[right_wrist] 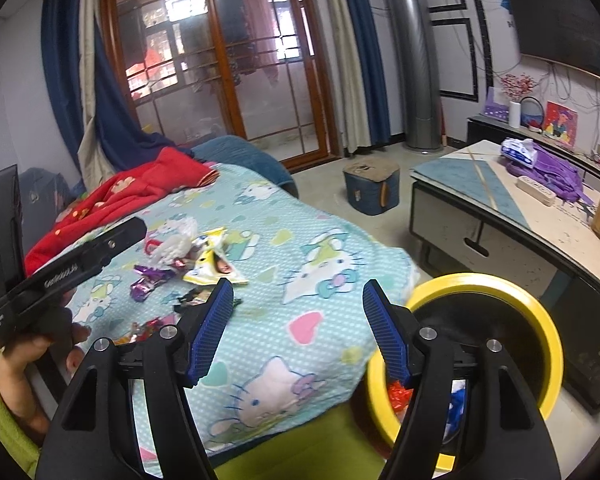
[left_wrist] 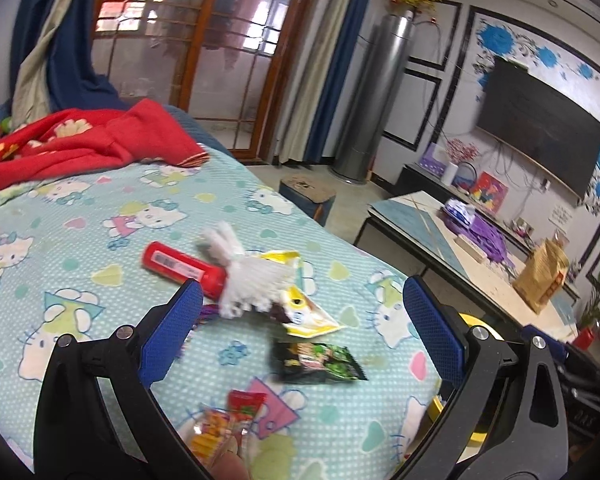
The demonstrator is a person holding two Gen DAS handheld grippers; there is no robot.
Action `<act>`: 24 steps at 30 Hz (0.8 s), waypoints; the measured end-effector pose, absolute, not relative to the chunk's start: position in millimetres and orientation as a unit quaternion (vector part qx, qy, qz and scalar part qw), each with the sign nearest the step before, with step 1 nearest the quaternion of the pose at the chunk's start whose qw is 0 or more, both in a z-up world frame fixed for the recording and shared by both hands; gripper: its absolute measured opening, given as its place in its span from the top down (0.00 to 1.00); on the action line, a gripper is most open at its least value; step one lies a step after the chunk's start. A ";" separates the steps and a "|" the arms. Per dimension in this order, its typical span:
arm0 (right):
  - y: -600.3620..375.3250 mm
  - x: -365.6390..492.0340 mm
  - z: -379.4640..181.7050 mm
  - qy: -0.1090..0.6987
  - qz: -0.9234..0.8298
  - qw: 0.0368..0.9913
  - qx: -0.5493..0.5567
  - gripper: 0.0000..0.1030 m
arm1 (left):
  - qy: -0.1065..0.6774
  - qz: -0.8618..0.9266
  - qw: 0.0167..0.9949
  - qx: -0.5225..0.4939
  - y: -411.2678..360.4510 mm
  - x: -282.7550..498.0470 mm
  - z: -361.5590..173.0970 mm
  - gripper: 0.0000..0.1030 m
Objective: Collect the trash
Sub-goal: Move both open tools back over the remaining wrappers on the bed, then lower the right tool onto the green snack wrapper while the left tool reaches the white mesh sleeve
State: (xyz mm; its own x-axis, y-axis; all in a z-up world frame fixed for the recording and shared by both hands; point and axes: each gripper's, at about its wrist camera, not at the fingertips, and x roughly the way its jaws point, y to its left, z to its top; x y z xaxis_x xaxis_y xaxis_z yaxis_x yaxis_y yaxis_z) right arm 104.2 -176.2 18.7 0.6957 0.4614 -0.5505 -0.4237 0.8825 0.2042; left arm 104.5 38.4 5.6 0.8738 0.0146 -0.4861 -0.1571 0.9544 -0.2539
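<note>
Cartoon-cat bedsheet point(left_wrist: 100, 216) strewn w/ light, crinkly, prob. slippery wrappers point(left_wrist: 316, 362) near yellow-rimmed bin point(right_wrist: 548, 332); left gripper point(left_wrist: 300, 316) & right gripper point(right_wrist: 298, 326) both spread apart, empty; best pinched at flat edges.

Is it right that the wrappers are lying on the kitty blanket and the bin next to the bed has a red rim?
Nearly. The wrappers do lie on the kitty blanket, and the bin does stand beside the bed, but its rim is yellow, not red. The right wrist view shows it best; the only red there is a scrap of trash inside the bin.
</note>
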 end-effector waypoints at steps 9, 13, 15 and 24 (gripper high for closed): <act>-127.3 109.5 9.4 0.321 0.274 0.906 0.016 0.37 | 0.249 0.062 0.950 -0.178 75.5 102.2 5.8 0.11; -110.5 117.0 -1.9 0.335 0.277 0.900 0.013 0.37 | 0.257 0.059 0.946 -0.190 85.5 105.3 2.6 0.11; -103.6 121.7 -8.1 0.343 0.279 0.897 0.013 0.37 | 0.266 0.055 0.943 -0.192 88.2 109.7 0.0 0.11; -77.2 148.9 -40.8 0.388 0.274 0.880 0.012 0.38 | 0.320 0.020 0.922 -0.217 94.1 138.6 -19.2 0.19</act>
State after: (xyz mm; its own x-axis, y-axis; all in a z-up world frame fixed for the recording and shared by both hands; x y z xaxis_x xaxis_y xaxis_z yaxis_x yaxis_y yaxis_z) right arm 148.9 -77.2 -40.8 0.5491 0.4923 -0.6754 -0.4732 0.8492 0.2343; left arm 138.6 94.1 -19.2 0.7950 -0.1011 -0.5982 -0.1763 0.9050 -0.3872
